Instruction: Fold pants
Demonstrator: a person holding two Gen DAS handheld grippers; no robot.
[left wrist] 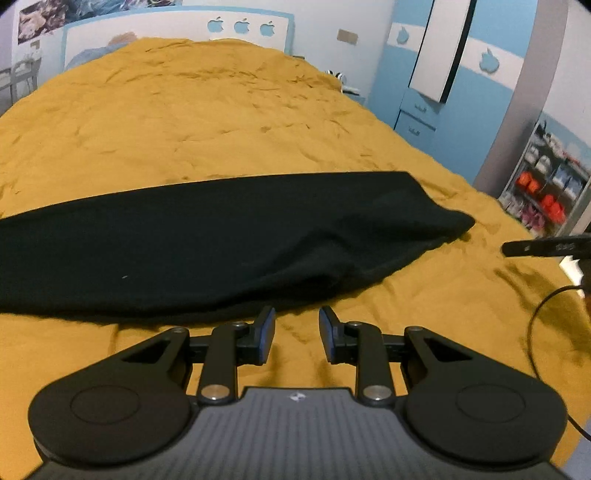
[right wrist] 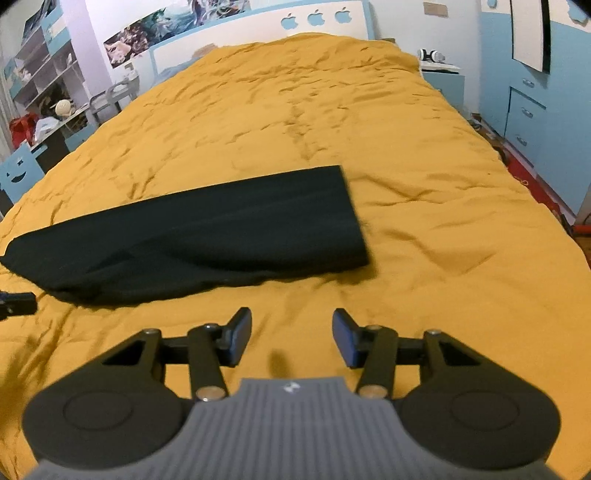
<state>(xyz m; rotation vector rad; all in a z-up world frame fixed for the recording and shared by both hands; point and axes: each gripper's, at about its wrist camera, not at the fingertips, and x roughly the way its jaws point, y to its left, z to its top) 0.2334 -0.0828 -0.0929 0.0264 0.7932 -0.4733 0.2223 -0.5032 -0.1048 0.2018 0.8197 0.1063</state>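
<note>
Black pants (left wrist: 221, 243) lie as one long folded strip across the mustard bedspread (left wrist: 207, 122), also in the right wrist view (right wrist: 207, 236). My left gripper (left wrist: 297, 325) is open and empty, just in front of the strip's near edge. My right gripper (right wrist: 291, 332) is open and empty, a little short of the strip's near edge, toward its squared right end. The tip of the right gripper shows at the right edge of the left wrist view (left wrist: 546, 246). The tip of the left gripper shows at the left edge of the right wrist view (right wrist: 16, 301).
The bedspread (right wrist: 406, 147) covers a wide bed with a white headboard (right wrist: 325, 18). Blue cabinets (right wrist: 535, 110) and a nightstand (right wrist: 441, 79) stand to the right. Shelves and a desk (right wrist: 48, 92) stand to the left. A black cable (left wrist: 535, 332) hangs at the right.
</note>
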